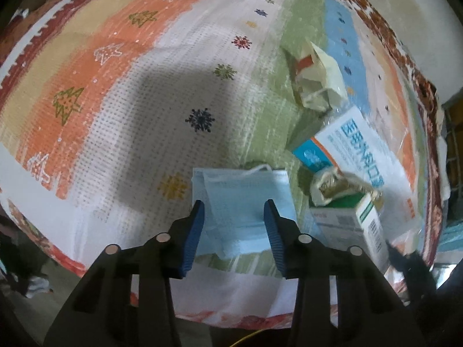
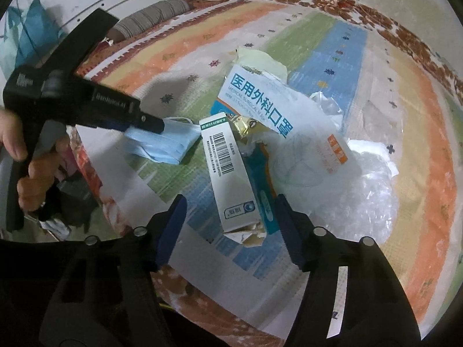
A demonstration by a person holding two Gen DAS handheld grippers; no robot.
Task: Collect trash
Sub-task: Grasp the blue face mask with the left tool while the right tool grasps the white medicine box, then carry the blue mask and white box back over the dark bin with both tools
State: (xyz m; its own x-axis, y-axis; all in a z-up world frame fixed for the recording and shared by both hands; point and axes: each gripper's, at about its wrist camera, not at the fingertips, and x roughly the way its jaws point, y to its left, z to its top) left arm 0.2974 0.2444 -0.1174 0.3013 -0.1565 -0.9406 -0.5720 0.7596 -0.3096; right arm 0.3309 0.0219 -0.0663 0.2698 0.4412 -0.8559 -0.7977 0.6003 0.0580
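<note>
Between the left tongs (image 1: 234,202) lies a blue mask (image 1: 246,199).

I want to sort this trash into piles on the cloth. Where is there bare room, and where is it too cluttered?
Free: the white and orange stretch of the tablecloth left of the blue face mask, out to the cloth's edge. Also the far blue and orange stripes beyond the crumpled paper. Crowded: the cluster of the white carton, the mask packet and the clear plastic wrap.

The right hand-held gripper (image 2: 230,217) is straddling a white carton (image 2: 231,173) (pads not touching), while the left hand-held gripper (image 2: 157,127) is reaching a blue face mask (image 2: 162,144) on the patterned cloth (image 2: 419,159).
</note>
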